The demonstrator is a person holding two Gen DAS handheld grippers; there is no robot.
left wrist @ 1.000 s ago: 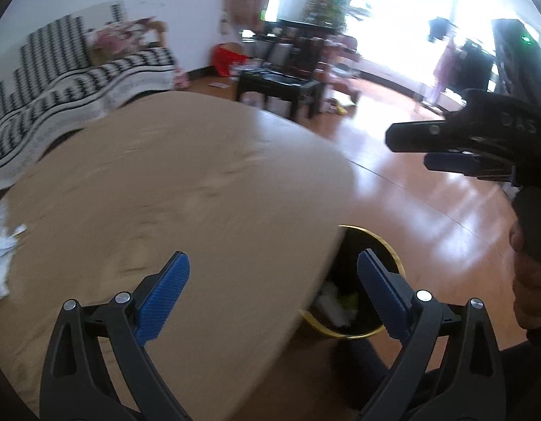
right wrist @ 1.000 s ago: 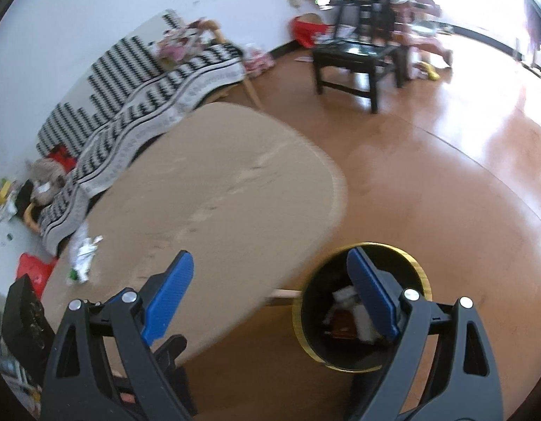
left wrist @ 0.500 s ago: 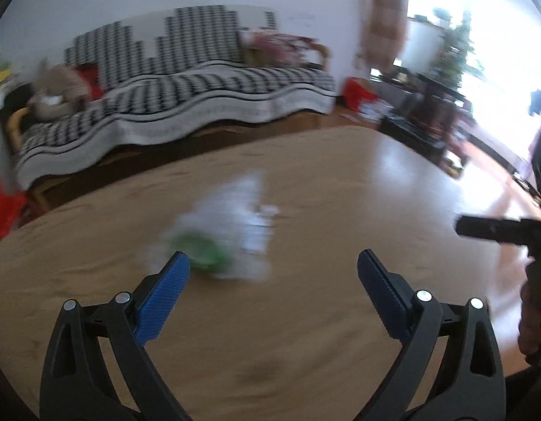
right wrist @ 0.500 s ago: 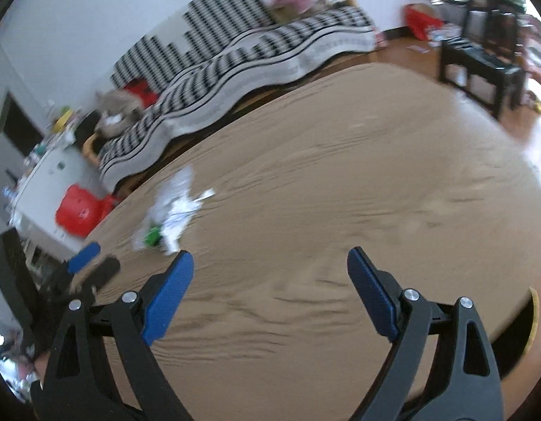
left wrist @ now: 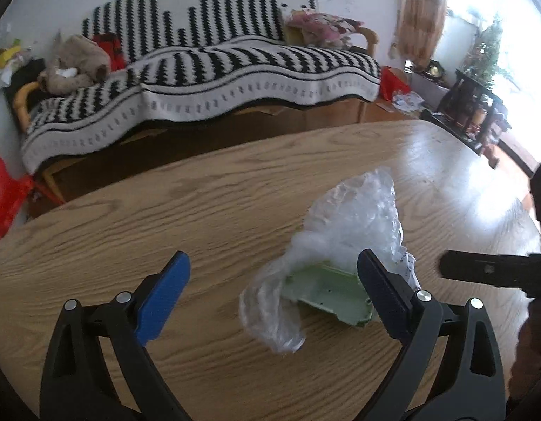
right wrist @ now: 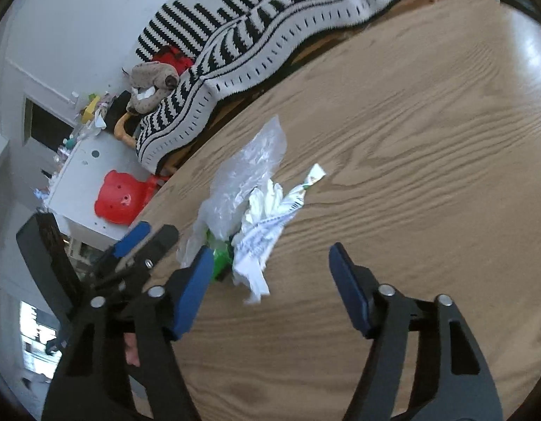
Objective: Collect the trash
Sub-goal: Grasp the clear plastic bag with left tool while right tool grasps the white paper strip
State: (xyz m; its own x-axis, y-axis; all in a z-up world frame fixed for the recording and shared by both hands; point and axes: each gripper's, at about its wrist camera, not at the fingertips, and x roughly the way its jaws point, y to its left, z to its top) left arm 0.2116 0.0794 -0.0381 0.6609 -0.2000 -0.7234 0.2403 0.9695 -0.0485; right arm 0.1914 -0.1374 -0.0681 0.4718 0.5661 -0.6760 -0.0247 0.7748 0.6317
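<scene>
Both cameras have swung off the bin at the surface's edge and onto the trash pile. Left gripper (left wrist: 273, 289): fingers spread, empty. The crumpled clear plastic bag (left wrist: 354, 224) over a pale green plastic tray (left wrist: 331, 291) now lies on the oval wood-grain surface (left wrist: 165, 210) at its 1 o'clock, against the right finger. Right gripper (right wrist: 272, 289): fingers spread, empty; white printed paper wrapper (right wrist: 266, 224) at 12 o'clock. Judgement: approach done, grasp not yet made.

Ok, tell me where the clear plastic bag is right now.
The clear plastic bag lies on the wooden table, just ahead of the open left gripper toward its right finger, partly covering a pale green tray.
</scene>
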